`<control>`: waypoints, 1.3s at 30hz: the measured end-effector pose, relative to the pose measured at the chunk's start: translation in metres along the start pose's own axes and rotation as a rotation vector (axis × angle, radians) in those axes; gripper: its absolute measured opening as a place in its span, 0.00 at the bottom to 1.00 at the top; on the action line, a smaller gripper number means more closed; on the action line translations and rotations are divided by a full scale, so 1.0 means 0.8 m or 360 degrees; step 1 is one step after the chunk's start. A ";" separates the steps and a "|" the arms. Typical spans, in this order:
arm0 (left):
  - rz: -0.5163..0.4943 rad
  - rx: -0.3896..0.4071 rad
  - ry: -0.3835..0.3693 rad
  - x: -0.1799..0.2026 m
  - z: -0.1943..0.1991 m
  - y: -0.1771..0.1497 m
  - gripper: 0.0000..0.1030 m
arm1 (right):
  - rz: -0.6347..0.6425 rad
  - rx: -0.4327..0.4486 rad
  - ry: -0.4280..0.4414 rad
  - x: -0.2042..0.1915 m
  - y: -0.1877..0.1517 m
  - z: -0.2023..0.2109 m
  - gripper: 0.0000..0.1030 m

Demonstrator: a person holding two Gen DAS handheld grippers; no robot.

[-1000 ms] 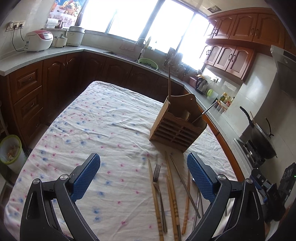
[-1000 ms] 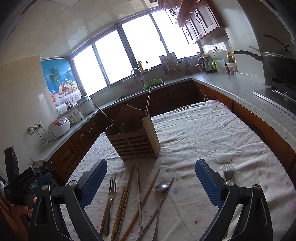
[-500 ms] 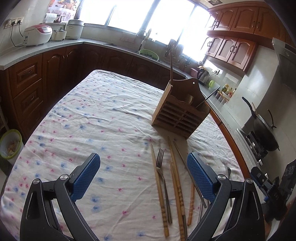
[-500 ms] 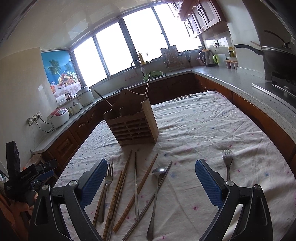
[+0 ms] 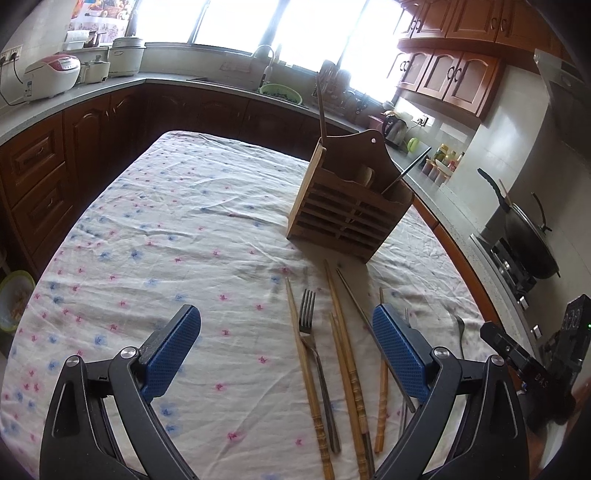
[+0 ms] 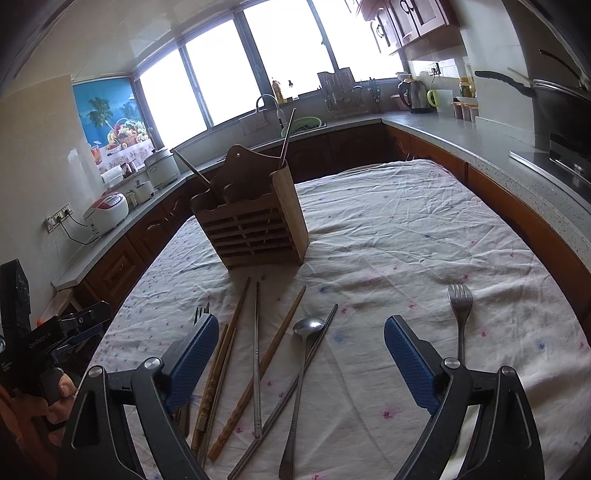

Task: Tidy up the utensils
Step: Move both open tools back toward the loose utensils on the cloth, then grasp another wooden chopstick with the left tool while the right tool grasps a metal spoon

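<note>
My left gripper (image 5: 286,341) gapes, holding nothing | my right gripper (image 6: 297,349) narrowing above spoon (image 6: 301,363), untouched | utensil holder (image 6: 255,225) at 12 o'clock | chopsticks (image 6: 255,354) perhaps overlapping.

I saw bright windows (image 5: 295,22) blown out across the frame's top, dark wooden cabinets (image 5: 40,173) at left, and a grey counter (image 6: 480,144) curving right.
</note>
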State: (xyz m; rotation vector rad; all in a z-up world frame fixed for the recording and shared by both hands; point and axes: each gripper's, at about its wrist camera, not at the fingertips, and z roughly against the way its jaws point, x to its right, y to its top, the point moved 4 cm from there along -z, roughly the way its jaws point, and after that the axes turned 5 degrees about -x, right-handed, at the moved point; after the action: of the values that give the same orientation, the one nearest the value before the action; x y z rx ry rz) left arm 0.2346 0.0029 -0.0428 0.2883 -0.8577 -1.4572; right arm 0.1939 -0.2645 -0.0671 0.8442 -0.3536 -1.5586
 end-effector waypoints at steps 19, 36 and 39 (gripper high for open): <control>-0.0242 -0.0351 0.0001 0.029 -0.111 0.003 0.56 | 0.0049 -0.0353 0.0022 -0.002 -0.008 -0.084 0.36; -0.0388 -0.0484 -0.0046 0.047 -0.166 0.007 0.11 | 0.0138 -0.0548 -0.0063 0.002 -0.020 -0.137 0.08; -0.0392 -0.0467 -0.0068 0.047 -0.158 0.008 0.03 | 0.0141 -0.0539 -0.0053 0.002 -0.019 -0.134 0.04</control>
State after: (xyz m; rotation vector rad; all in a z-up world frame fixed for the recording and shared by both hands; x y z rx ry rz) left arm 0.3184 -0.0721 -0.1123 0.1456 -0.6467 -1.8012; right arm 0.2564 -0.2368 -0.1505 0.5329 -0.1418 -1.4975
